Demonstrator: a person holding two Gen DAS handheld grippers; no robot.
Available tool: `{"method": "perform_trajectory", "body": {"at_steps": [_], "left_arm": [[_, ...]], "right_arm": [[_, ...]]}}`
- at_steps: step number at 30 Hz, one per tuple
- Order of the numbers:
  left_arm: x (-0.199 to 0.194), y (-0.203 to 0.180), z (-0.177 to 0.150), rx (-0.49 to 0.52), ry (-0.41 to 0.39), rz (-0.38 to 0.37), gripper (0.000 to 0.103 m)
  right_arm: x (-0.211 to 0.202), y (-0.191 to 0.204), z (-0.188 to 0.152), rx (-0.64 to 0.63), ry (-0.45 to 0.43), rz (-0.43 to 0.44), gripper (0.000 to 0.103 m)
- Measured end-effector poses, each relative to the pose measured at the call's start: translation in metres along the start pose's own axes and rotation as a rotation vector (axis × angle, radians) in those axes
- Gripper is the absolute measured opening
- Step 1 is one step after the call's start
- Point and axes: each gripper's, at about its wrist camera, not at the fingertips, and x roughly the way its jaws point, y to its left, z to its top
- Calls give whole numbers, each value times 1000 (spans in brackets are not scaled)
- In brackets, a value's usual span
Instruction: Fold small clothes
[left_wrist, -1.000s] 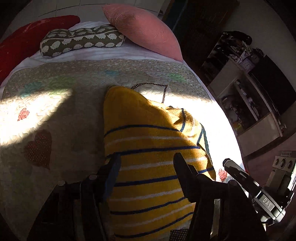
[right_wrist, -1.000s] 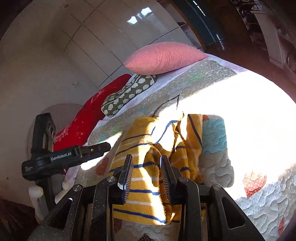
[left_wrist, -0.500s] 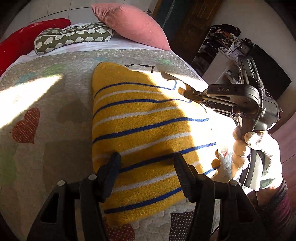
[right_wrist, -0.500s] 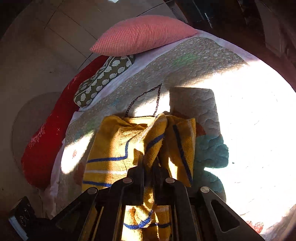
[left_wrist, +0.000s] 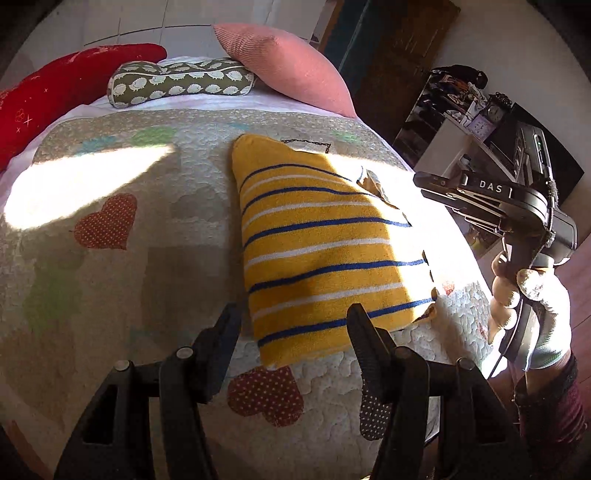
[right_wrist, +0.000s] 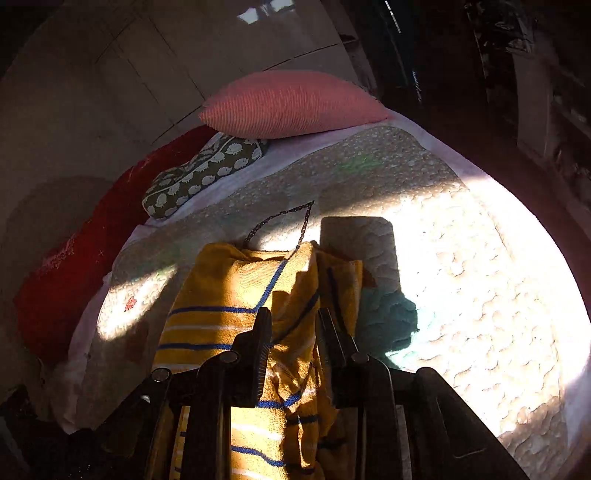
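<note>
The left gripper (left_wrist: 291, 325) is hovering with its jaws spread wide and gripping nothing, poised just above the near edge of the yellow striped garment (left_wrist: 317, 251). That garment is lying folded on the quilt (left_wrist: 110, 295) of the bed, its blue and white stripes running crosswise, with its right side catching strong sunlight.

The right gripper (right_wrist: 293, 325) is sitting with its jaws parted a little; a bunched ridge of the yellow striped garment (right_wrist: 236, 291) is rising between them, though I cannot tell whether the pads are actually pinching the cloth. In the left wrist view the right gripper (left_wrist: 428, 182) is reaching in over the garment's sunlit right edge, carried by a gloved hand (left_wrist: 532, 314).

Farther out, a red heart patch (left_wrist: 105, 227) is showing on the quilt to the left of the garment. At the head of the bed a pink pillow (left_wrist: 288, 68), a green patterned cushion (left_wrist: 181, 81) and a red cushion (left_wrist: 55, 85) are resting side by side. A shelf unit (left_wrist: 465, 110) is standing beyond the bed on the right.
</note>
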Motion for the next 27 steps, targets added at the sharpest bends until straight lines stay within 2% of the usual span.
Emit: {"method": "perform_trajectory", "body": {"at_steps": [4, 9, 10, 12, 13, 14, 15, 17, 19, 21, 24, 27], "left_arm": [[-25, 33, -17, -68, -23, 96, 59], [-50, 59, -32, -114, -54, 154, 59], [-53, 63, -35, -126, -55, 155, 59], [-58, 71, -39, -156, -55, 151, 59], [-59, 75, -41, -170, -53, 149, 59], [-60, 77, -43, -184, -51, 148, 59], [-61, 80, -45, -196, -47, 147, 59], [-62, 81, -48, -219, -38, 138, 59], [-67, 83, -51, -228, -40, 128, 59], [-74, 83, -54, -222, -55, 140, 59], [-80, 83, -56, -211, -72, 157, 59], [-78, 87, -57, -230, -70, 145, 59]], "right_arm": [[3, 25, -37, -26, 48, 60, 26], [28, -2, -91, 25, 150, -91, 23], [24, -4, -93, 25, 145, -131, 22], [6, 13, -93, 6, 108, -159, 22], [-5, 29, -94, -25, 82, -151, 28], [-17, 44, -97, -46, 59, -104, 29], [-26, 59, -103, -48, 52, -21, 29], [-28, 80, -118, -20, 91, 149, 35], [-25, 98, -141, -20, 108, 260, 35], [-16, 116, -159, -101, 97, 227, 35], [8, 138, -169, -208, 111, 179, 35], [35, 154, -168, -289, 96, 77, 35]]}}
